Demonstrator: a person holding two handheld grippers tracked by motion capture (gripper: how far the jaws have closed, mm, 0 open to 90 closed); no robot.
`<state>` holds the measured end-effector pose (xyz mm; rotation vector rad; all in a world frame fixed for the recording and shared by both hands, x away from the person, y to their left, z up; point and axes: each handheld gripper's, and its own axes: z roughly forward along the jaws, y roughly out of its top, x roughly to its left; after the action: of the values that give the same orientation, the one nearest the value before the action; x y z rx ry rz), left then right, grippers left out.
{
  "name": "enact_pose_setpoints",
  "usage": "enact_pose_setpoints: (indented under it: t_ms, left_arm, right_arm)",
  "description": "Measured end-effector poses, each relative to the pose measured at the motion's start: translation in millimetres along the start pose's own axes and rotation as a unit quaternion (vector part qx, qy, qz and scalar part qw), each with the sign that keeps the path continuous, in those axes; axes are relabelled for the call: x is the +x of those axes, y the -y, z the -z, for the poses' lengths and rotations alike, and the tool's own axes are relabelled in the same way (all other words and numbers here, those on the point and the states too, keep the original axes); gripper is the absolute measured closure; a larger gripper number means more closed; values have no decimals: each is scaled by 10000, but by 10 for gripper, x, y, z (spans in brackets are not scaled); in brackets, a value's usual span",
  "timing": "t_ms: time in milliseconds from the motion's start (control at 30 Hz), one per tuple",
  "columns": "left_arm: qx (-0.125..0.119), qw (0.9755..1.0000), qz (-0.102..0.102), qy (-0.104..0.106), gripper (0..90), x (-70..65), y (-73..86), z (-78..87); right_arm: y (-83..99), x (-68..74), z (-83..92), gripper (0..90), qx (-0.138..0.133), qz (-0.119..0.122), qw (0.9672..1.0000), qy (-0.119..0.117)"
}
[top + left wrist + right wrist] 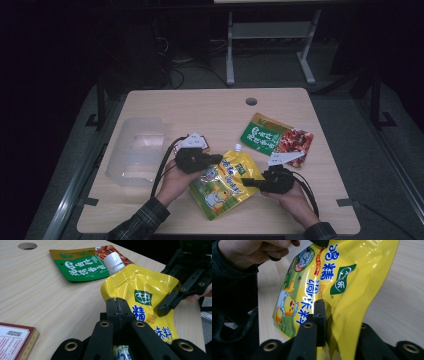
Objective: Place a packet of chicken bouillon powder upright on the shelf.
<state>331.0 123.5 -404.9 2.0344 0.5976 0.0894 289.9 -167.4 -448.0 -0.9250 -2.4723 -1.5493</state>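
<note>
Left gripper and right gripper each clamp, jaws closed, an opposite edge of the yellow spouted seasoning pouch, apparently lifted slightly off the counter. Uneven pulling could slip the glossy film free. Green sauce packet lies near; clear plastic bin left, open room ahead.

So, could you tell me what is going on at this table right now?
A person holds a yellow spouted pouch with both grippers: the left gripper is shut on one edge, the right gripper clamps the opposite edge. A green sauce packet and a clear plastic container lie on the table.
</note>
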Motion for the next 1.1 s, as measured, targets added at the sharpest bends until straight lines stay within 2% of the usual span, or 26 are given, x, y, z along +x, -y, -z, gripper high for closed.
enact_pose_setpoints:
  t_ms: [100, 267, 300, 333, 367, 400, 433, 467, 500, 567, 633, 800, 900, 1100]
  left_arm:
    - [8, 10000, -9, -22, 900, 2, 1, 2]
    - [62, 9999, -47, -92, 876, 8, 13, 1]
    - [74, 9998, -98, -138, 848, 6, 14, 4]
    - [55, 9993, -236, -285, 816, 0, 12, 32]
    - [-1, 9994, -244, -235, 796, 6, 10, 57]
    - [-1, 9994, -244, -235, 736, 6, 10, 57]
    - [-28, 9993, -248, -293, 663, 6, 4, 80]
    - [-15, 9990, -283, -351, 663, 0, 1, 106]
    - [14, 9987, -363, -363, 615, 1, 1, 132]
    - [71, 9988, -355, -341, 583, -15, 11, 176]
    - [204, 9988, -367, -260, 490, -40, 41, 217]
    - [443, 9985, -307, -131, 421, -79, 126, 243]
    - [587, 9979, -274, -82, 372, -115, 245, 286]
    - [616, 9977, -259, -106, 286, -177, 389, 350]
  right_arm:
    - [-13, 7, -14, 888, 12, 88, 10000, 12]
    - [-39, 9, -22, 892, 66, 151, 9999, -14]
    - [-44, 16, -17, 894, 61, 156, 9998, -47]
    - [-48, 23, -12, 896, 73, 167, 9998, -59]
    - [-52, 29, -10, 896, 92, 202, 9997, -40]
    - [-52, 29, -10, 896, 92, 202, 9997, -40]
    - [-56, 40, -12, 897, 127, 219, 9997, -20]
    - [-56, 40, -12, 897, 127, 219, 9997, -20]
    - [-54, 39, -19, 898, 187, 287, 9994, 38]
    - [-54, 38, -16, 898, 179, 265, 9995, 24]
    - [-75, 59, -4, 898, 152, 323, 9994, 41]
    - [-114, 90, 24, 899, 132, 377, 9992, 65]
    - [-164, 107, 76, 900, 101, 399, 9991, 83]
    - [-253, 129, 157, 900, 49, 397, 9991, 126]
